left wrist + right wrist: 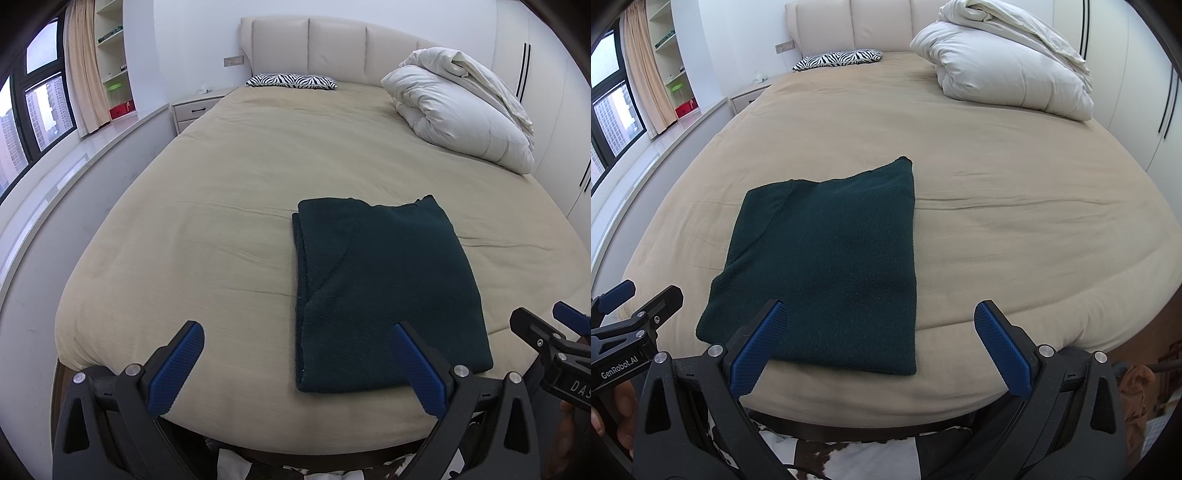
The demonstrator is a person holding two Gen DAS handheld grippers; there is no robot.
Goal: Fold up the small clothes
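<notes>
Dark green knit, the garment [384,291] lies as a long folded rectangle on the beige bedsheet [229,206], close to the near edge of the bed and right of its middle. Layered edges show along its left side and a curved seam crosses the top panel. The left gripper [297,369] hovers off the near edge with its jaws spread wide and nothing between them; the right gripper [879,343] is likewise wide apart and empty, just short of the garment's near hem.

Judging from the shape, the remaining step is probably a fold across the length, near end onto far end. To do it well, each gripper should pinch one near corner through all layers, lift just clear of the sheet, carry both corners at equal pace and lay them square on the far edge. The far right corner peaks slightly, so aligning there matters. Thick knit may slip from a shallow bite.
</notes>
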